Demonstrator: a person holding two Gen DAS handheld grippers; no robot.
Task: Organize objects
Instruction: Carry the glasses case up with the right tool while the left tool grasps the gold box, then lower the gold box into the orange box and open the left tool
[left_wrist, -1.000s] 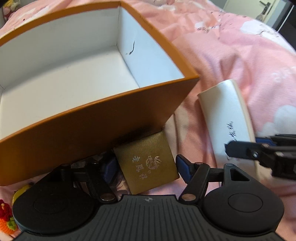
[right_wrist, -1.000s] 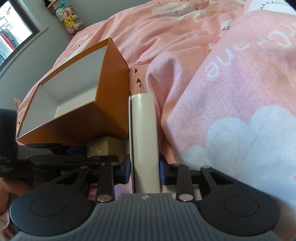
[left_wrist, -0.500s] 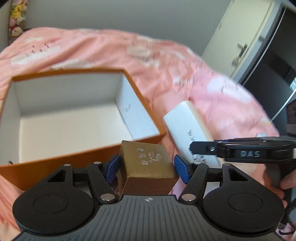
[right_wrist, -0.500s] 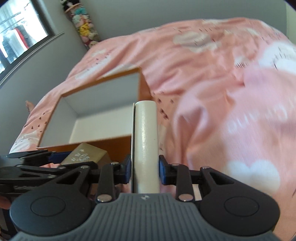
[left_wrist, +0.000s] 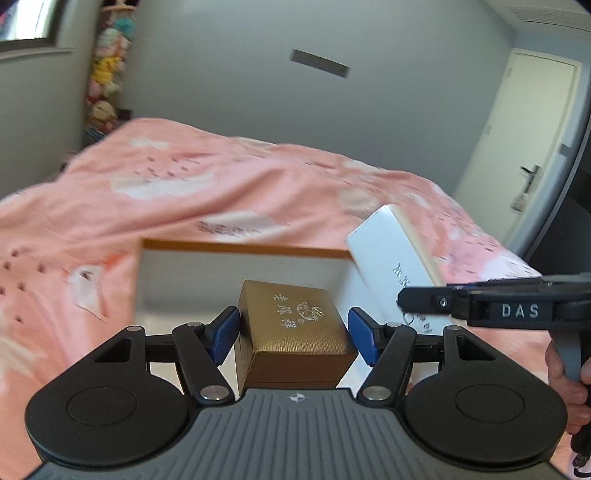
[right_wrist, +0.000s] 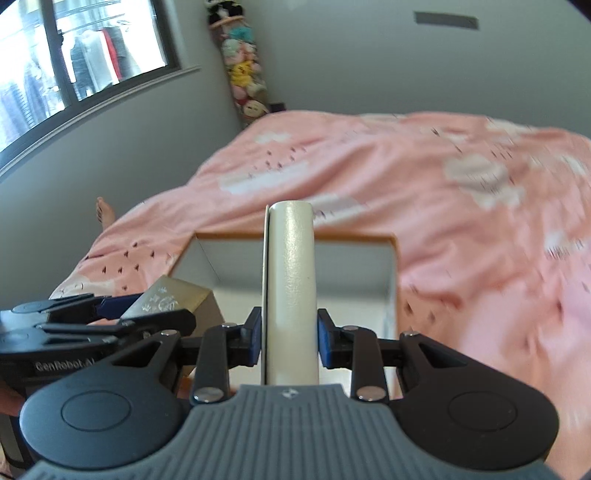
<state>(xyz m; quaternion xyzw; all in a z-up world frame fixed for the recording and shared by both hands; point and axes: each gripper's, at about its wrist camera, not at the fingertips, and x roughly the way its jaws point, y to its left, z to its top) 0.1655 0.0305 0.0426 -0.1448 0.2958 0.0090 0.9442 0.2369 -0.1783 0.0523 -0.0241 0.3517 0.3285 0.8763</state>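
My left gripper (left_wrist: 294, 332) is shut on a small gold box (left_wrist: 295, 321) with embossed characters, held above the near edge of an open orange box (left_wrist: 240, 245) with a white inside. My right gripper (right_wrist: 290, 341) is shut on a flat white case (right_wrist: 290, 280) standing on edge, also over the orange box (right_wrist: 351, 236). In the left wrist view the white case (left_wrist: 391, 258) hangs tilted at the right, in the right gripper (left_wrist: 443, 302). In the right wrist view the gold box (right_wrist: 173, 299) sits at the left in the left gripper (right_wrist: 118, 314).
The orange box rests on a bed with a rumpled pink duvet (left_wrist: 221, 184). Stuffed toys (right_wrist: 243, 77) hang in the far corner by a window (right_wrist: 74, 62). A door (left_wrist: 528, 147) is at the right. A person's foot (right_wrist: 103, 212) shows at the bed's left edge.
Both grippers have risen from the bed beside the orange box to above it, carrying the gold box and the white case. The views have tipped up to show the walls.
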